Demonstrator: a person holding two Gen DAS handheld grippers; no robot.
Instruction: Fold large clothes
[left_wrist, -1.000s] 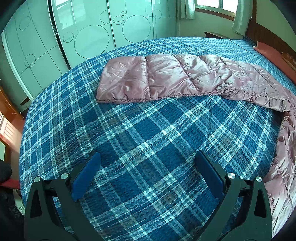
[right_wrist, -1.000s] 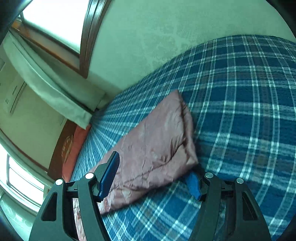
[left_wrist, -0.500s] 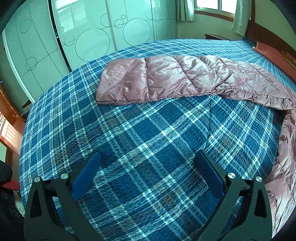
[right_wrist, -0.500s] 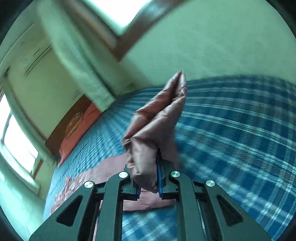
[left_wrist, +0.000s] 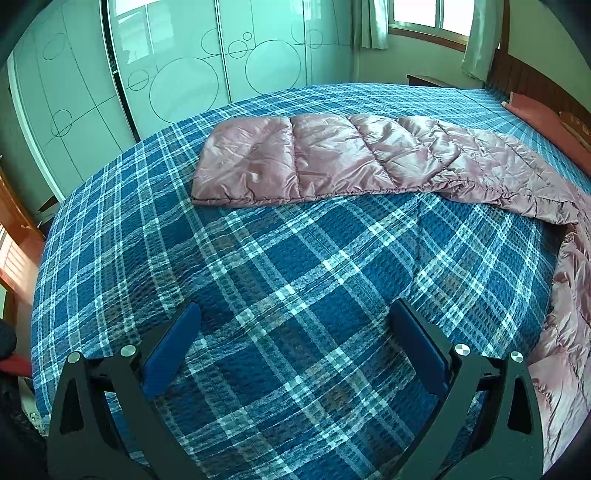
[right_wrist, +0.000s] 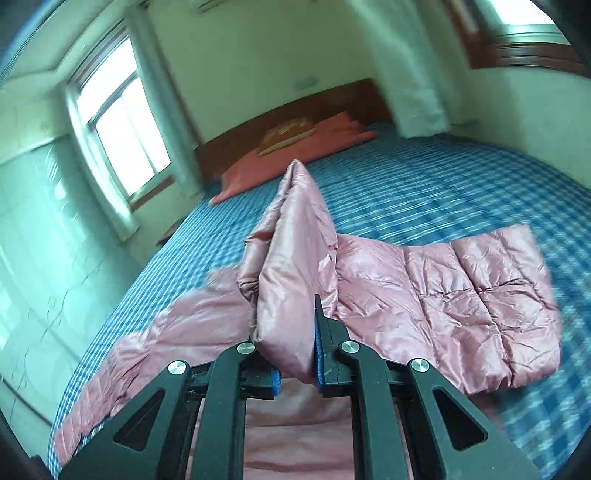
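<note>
A large pink quilted down jacket (left_wrist: 332, 155) lies spread on the blue plaid bed (left_wrist: 280, 280); one sleeve stretches left, and the body runs off the right edge of the left wrist view. My left gripper (left_wrist: 295, 332) is open and empty above bare bedspread, well short of the sleeve. My right gripper (right_wrist: 295, 354) is shut on a folded-up sleeve end (right_wrist: 291, 273) and holds it raised above the jacket body (right_wrist: 461, 302).
A red pillow (right_wrist: 295, 147) and a wooden headboard (right_wrist: 288, 110) are at the far end of the bed. Sliding wardrobe doors (left_wrist: 177, 66) stand beyond the bed's far side. Windows with curtains (right_wrist: 122, 122) are on the walls.
My right gripper closed on the sleeve end, lifted it off the bed and swung it over the jacket body. My left gripper stayed open and barely moved.
</note>
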